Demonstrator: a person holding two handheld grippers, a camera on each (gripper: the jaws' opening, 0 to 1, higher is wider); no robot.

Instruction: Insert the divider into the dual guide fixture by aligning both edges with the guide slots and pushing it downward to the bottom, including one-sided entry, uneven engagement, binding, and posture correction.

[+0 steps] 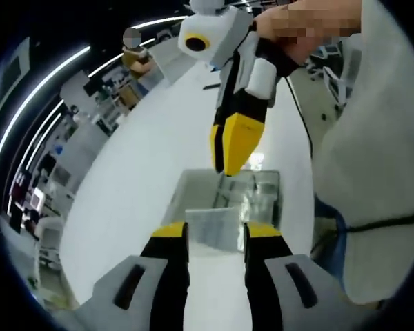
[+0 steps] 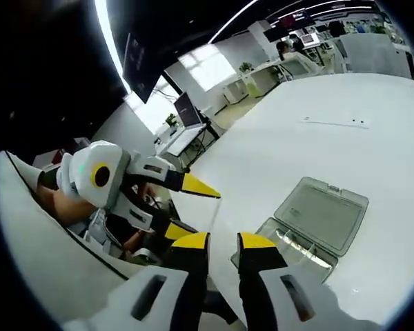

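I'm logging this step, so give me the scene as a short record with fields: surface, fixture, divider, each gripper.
surface: white table
fixture: clear plastic box with its lid hinged open, lying flat on the table
divider: translucent panel at the box's near edge, between the left gripper's jaw tips; contact unclear
left gripper: jaws parted, low over the table
right gripper: jaws close together, tips hovering above the box, holding nothing
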